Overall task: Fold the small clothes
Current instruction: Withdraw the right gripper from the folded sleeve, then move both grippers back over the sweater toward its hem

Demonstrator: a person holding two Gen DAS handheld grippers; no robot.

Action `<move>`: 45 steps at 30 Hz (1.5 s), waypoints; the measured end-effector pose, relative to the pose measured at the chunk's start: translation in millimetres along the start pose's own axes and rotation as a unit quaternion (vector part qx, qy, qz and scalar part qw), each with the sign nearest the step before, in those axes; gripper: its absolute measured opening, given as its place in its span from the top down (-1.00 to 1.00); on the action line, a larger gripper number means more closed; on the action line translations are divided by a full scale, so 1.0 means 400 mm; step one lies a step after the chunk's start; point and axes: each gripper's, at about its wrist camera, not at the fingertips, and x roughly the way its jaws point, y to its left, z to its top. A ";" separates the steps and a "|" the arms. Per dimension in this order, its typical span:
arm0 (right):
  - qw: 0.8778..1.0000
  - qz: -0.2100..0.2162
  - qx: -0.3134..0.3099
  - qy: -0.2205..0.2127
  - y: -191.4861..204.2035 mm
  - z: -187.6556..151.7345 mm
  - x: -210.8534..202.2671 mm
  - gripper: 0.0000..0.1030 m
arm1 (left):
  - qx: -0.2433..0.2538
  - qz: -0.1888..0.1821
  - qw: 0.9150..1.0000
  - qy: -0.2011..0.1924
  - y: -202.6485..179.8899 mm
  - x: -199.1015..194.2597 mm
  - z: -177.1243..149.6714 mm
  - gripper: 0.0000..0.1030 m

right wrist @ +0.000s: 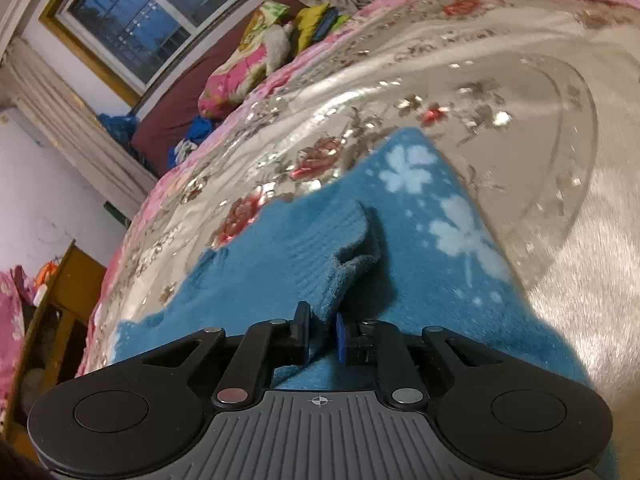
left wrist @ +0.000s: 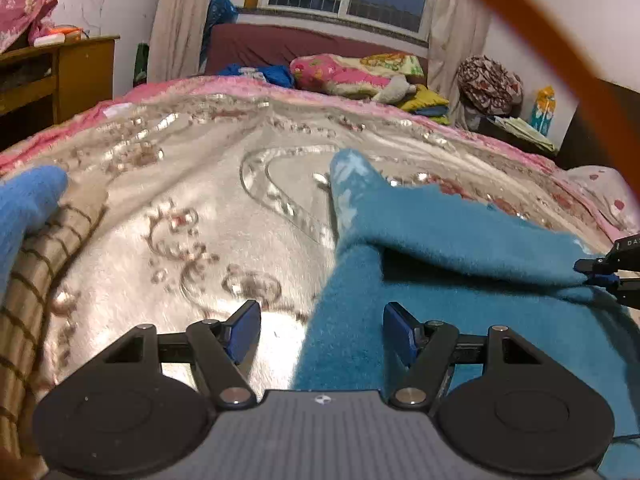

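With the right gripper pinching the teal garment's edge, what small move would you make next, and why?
Probably carry the right gripper across, laying the pinched flap over the teal garment. The flap is lifted but not yet laid flat, and the left gripper is open, gripping nothing.

Your left gripper [left wrist: 320,330] points downward at a slant, its two blue-padded fingers [left wrist: 244,332] spread well apart with nothing pressed between them; the right-hand finger sits over the teal cloth [left wrist: 460,240] without pinching it. Your right gripper [right wrist: 322,334] also tilts downward, its jaws drawn close together and clamped on a raised fold of that cloth. In the left wrist view, your right gripper's tip shows at the far right edge, gripping the cloth's edge.
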 end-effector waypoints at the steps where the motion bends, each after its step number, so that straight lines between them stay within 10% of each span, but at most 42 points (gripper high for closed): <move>1: 1.000 0.000 -0.012 -0.004 0.010 0.002 -0.007 0.69 | 0.006 0.002 1.000 -0.009 -0.005 -0.007 0.007 -0.40; 9: 0.992 -0.024 -0.110 -0.049 0.076 -0.014 -0.074 0.61 | 0.025 0.000 0.999 -0.033 -0.042 0.014 0.069 -0.42; 20: 0.992 -0.067 -0.110 -0.019 0.024 0.000 -0.049 0.59 | 0.048 0.005 0.998 0.040 -0.103 0.131 0.072 -0.42; 45: 0.984 -0.002 -0.178 -0.017 0.112 -0.090 -0.354 0.59 | 0.077 -0.003 0.997 0.027 -0.161 -0.056 0.071 -0.42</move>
